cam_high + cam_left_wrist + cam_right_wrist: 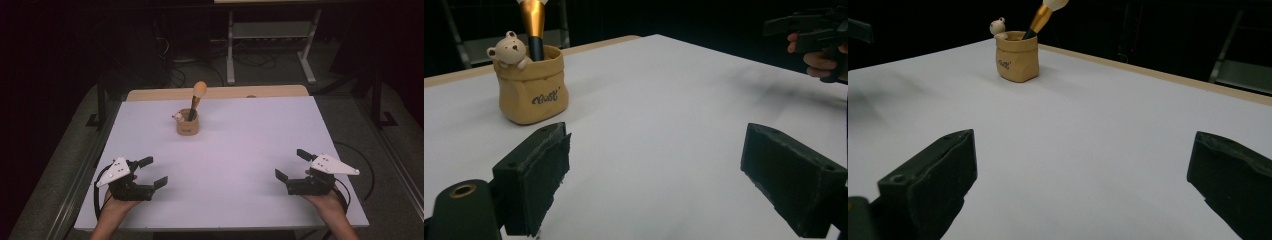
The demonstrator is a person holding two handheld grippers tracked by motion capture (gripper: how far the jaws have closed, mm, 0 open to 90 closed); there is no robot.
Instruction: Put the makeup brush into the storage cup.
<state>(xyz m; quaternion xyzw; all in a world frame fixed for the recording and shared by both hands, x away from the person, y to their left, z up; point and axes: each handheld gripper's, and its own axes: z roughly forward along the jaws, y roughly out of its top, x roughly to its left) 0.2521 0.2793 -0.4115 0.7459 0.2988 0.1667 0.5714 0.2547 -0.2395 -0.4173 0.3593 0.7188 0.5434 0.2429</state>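
A tan sack-shaped holder [188, 123] [531, 89] [1017, 56] with a small bear on its rim stands on the white table [240, 145], toward the back and left of centre. A makeup brush [196, 99] [532, 24] [1044, 17] with a gold ferrule leans upright in it. My left gripper [153, 172] [655, 180] rests near the front left edge, open and empty. My right gripper [292, 165] [1083, 190] sits near the front right edge, open and empty too. Both point inward toward the table's middle, well short of the holder.
A wooden strip [220, 93] runs along the table's far edge. Beyond it stands a grey metal frame [270, 40] on a dark floor with cables. In the left gripper view, the other hand and its gripper [814, 37] show at the far right.
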